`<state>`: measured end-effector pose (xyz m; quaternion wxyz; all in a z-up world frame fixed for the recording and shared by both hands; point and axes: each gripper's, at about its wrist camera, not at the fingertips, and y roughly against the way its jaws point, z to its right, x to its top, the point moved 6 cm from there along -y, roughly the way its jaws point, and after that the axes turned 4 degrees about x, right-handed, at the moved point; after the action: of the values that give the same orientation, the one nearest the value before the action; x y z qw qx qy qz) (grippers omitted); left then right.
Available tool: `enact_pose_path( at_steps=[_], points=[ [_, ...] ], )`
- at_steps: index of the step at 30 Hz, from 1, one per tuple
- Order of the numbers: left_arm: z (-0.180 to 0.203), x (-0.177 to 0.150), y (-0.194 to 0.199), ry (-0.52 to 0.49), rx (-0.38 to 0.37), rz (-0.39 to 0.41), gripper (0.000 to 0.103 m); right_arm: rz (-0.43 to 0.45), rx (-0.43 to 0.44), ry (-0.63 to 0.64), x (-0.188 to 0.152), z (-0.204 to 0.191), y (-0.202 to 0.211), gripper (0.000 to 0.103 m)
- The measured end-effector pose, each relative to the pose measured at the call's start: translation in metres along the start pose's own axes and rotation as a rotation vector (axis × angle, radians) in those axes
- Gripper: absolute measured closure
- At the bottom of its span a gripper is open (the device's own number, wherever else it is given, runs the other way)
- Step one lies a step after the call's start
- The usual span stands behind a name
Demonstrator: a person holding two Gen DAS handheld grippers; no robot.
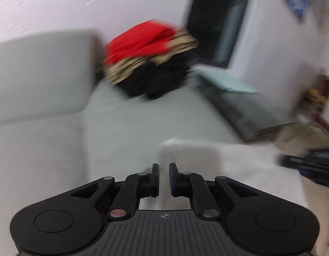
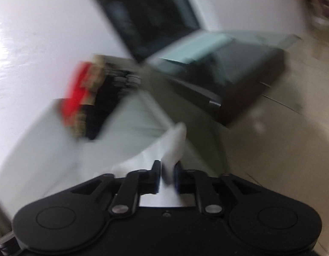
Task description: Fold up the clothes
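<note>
White walls and a dark doorway (image 1: pixel 217 21) form the blurred background in both wrist views, with a pale tiled floor (image 2: pixel 271 149) to one side. Filling most of the scene is a light grey-green sofa (image 1: pixel 132 123) with a back cushion (image 1: pixel 40 70) on the left. Next to the sofa sits a dark low cabinet (image 2: pixel 239 81) with a pale blue-green sheet (image 1: pixel 226 79) lying on top.

At the far end of the sofa seat rests a stack of clothes (image 1: pixel 149 57): a red piece on top, a tan striped one under it, and a black one at the bottom. Blur hides whether these are neatly folded, but they appear gathered into one pile, so part of the job looks finished.

Nearer the cameras, a white garment (image 1: pixel 207 160) is spread on the seat. This seems to be the piece in hand, with its folding only partly done.

Low in the right wrist view, the right gripper (image 2: pixel 167 173) has a raised flap of that white cloth standing between its fingers; the jaws are slightly apart, and I cannot tell whether the pads pinch it.

The left gripper (image 1: pixel 164 178) hovers over the garment's edge, jaws parted by a narrow gap, with nothing visibly between them.
</note>
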<state>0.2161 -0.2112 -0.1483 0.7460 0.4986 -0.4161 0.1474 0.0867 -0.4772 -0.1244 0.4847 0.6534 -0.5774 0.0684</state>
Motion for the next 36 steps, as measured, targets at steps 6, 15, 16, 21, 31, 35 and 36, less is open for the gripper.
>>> enact_pose_path(
  at_steps=[6,15,16,21,31,35,36],
  points=[
    [-0.034,-0.024,0.020,0.040,0.008,-0.080,0.086,0.037,-0.036,-0.005,-0.023,0.029,0.052,0.054],
    [0.054,-0.035,0.029,-0.170,-0.152,-0.099,0.078,-0.031,0.032,0.236,-0.052,-0.011,0.068,0.073],
    [0.053,-0.038,0.032,-0.172,-0.164,-0.105,0.078,-0.040,0.044,0.205,-0.053,-0.005,0.071,0.065],
    [0.043,-0.052,0.051,-0.142,-0.209,-0.132,0.078,-0.078,0.191,0.099,-0.080,0.039,0.100,0.034],
    [0.037,-0.075,0.073,-0.123,-0.197,-0.170,0.078,-0.080,0.440,-0.218,-0.154,0.082,0.102,0.050],
    [0.032,-0.077,0.080,-0.120,-0.177,-0.163,0.077,-0.072,0.512,-0.329,-0.174,0.085,0.099,0.055],
    [0.030,-0.077,0.081,-0.115,-0.171,-0.165,0.077,-0.062,0.525,-0.355,-0.176,0.084,0.095,0.055]
  ],
)
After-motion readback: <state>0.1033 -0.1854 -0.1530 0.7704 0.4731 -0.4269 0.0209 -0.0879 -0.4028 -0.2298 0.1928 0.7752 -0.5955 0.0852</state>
